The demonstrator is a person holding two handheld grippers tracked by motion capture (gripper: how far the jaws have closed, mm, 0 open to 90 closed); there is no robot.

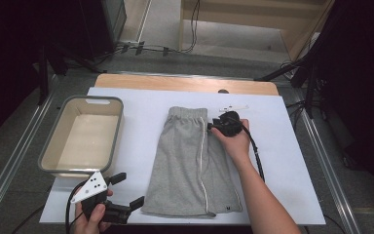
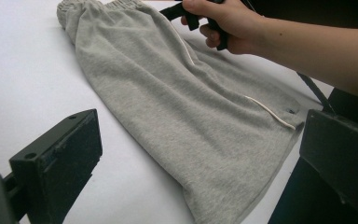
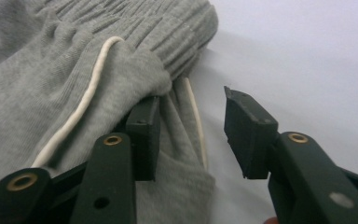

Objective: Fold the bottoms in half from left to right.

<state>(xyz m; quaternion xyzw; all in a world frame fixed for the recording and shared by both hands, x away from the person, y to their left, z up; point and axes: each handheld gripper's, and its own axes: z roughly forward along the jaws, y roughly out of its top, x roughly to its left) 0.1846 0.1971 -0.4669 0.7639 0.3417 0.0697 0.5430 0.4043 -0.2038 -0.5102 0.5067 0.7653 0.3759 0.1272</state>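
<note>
Grey shorts [image 1: 185, 161] with a cream side stripe lie flat on the white sheet, waistband at the far end. My right gripper [image 1: 214, 126] is at the waistband's right edge, low on the cloth. In the right gripper view [image 3: 191, 121] its jaws stand apart: one is tucked under a fold of the shorts [image 3: 51, 70] below the waistband, the other hovers over bare sheet, with loose cloth and the stripe between them. My left gripper [image 1: 130, 190] is held open near the table's front left, beside the hem. In the left gripper view [image 2: 200, 154] it looks along the shorts [image 2: 182, 107] toward the right hand.
A beige rectangular tub [image 1: 53, 141] stands empty at the left of the white sheet [image 1: 277, 146]. A wooden table edge [image 1: 185, 84] runs along the back. Metal rails flank both sides, and cables lie on the floor beyond.
</note>
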